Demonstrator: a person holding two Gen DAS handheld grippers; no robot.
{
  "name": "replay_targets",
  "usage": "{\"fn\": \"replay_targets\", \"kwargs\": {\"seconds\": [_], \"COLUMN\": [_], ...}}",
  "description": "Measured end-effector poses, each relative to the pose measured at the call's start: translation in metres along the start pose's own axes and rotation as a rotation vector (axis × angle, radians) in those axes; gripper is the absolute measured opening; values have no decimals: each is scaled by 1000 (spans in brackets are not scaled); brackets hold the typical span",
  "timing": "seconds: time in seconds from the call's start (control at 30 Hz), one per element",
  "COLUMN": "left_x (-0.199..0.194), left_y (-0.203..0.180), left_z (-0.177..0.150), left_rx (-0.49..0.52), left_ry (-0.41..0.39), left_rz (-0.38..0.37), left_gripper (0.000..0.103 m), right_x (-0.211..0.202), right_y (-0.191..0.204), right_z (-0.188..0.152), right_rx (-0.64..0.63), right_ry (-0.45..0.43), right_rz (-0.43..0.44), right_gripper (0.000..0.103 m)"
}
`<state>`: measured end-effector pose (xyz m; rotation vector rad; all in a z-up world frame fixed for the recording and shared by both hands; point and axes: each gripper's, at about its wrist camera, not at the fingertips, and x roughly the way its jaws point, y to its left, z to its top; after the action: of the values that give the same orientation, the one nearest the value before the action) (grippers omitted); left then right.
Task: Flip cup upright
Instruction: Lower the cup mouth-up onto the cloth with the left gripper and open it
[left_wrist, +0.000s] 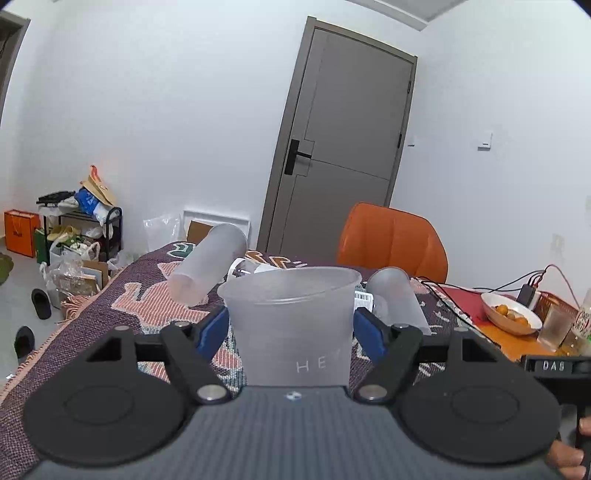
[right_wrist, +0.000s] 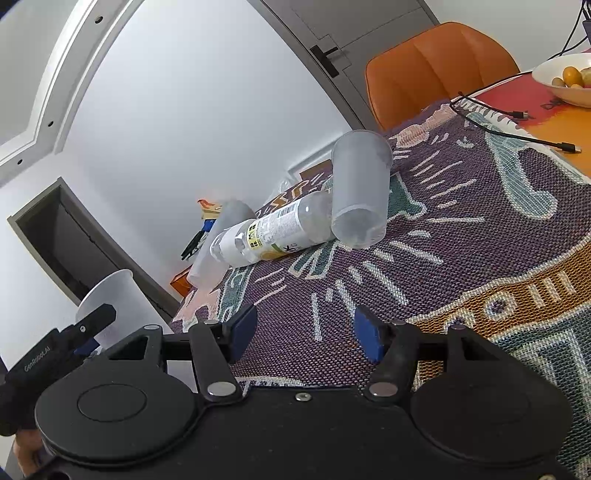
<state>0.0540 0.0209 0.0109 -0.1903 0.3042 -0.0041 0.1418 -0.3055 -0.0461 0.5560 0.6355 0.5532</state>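
My left gripper (left_wrist: 291, 326) is shut on a frosted plastic cup (left_wrist: 291, 317), held upright with its open rim on top; the blue pads press on both its sides. The same cup (right_wrist: 110, 299) shows at the far left of the right wrist view, in the left gripper. My right gripper (right_wrist: 304, 334) is open and empty, low over the patterned cloth (right_wrist: 461, 236). Ahead of it a second frosted cup (right_wrist: 360, 188) lies on its side against a clear plastic bottle (right_wrist: 273, 232). A third frosted cup (left_wrist: 208, 269) lies on its side at the back left.
An orange chair (left_wrist: 393, 240) stands behind the table. A white bowl of fruit (left_wrist: 511, 314), a glass (left_wrist: 554, 326), black cables (right_wrist: 517, 134) and a charger lie at the right. Bags, a rack and shoes clutter the floor on the left (left_wrist: 74, 240).
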Motion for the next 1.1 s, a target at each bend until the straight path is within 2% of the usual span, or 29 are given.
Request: {"fn": "replay_targets", "kwargs": {"seconds": [0.23,0.47,0.67,0.9,1.1], "left_x": [-9,-12,-18,-29,-43], "left_y": [-15,-19,-21,-17,-8], "left_z": [-6,-8,-10,-15,-20], "left_rx": [80,68,77,100,109], "left_ry": [-10,19,33,68,83], "left_rz": [11,-32,-43,-46,-47], "left_gripper": [73,79,89,95,96], "right_x": [-1,-5,-11,-21,-29], "right_y": [-2,2,7,21,37], "right_z": [0,0,0,0,-1], "right_rx": [4,-7,-33,-114,-185], "right_ry": [-2,-9,-12,-25,-10], "right_rz": [0,6,12,13,6], "right_gripper": [62,67,78,103,103]}}
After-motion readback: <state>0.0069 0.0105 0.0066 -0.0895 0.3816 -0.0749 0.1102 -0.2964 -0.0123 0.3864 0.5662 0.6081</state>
